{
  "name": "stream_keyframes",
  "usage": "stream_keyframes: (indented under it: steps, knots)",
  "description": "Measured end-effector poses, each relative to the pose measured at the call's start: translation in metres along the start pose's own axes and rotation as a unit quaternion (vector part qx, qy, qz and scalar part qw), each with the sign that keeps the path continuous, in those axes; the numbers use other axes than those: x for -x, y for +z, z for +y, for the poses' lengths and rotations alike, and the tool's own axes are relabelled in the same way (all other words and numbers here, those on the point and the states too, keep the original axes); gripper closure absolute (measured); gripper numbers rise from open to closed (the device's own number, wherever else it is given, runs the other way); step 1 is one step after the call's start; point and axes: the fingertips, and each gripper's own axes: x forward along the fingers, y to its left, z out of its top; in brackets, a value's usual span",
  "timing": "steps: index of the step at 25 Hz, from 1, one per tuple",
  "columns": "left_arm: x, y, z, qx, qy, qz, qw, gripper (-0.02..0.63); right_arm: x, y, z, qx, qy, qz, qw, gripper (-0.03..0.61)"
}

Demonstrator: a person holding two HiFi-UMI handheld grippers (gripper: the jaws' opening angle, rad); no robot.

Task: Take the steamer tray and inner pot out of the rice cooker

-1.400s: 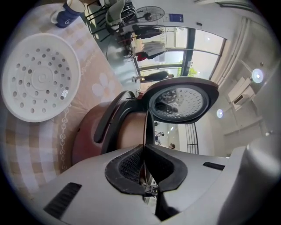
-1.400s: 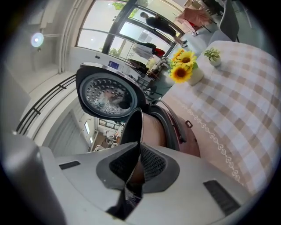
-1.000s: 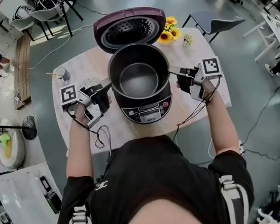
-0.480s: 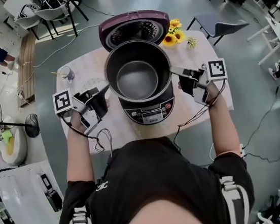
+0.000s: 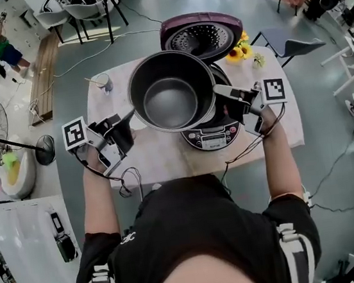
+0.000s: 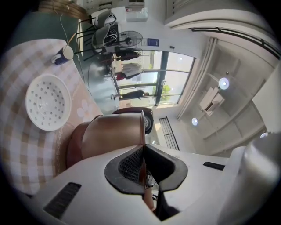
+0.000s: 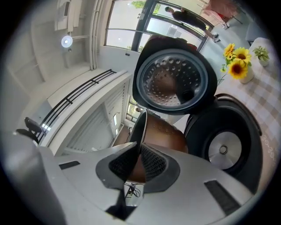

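Beige check tablecloth, grey floor; L gripper, R gripper both clamp inner pot rim.

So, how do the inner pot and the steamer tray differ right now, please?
The inner pot is deep and dark; the steamer tray is shallow, white and perforated. The pot is held aloft by its rim; the tray lies on the tablecloth. Both are round and out of the rice cooker.

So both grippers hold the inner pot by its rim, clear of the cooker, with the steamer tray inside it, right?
No: the left gripper view shows the steamer tray lying on the table, and the inner pot is empty. The rest holds.
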Motion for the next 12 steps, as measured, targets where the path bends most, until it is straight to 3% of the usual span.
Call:
stream_keyframes:
  steps: [12]
  knots:
    - [0.144, 0.023, 0.018, -0.005, 0.015, -0.051, 0.9986, 0.600, -0.121, -0.078, 0.022, -0.002, 0.010, 0.048, 0.999, 0.551]
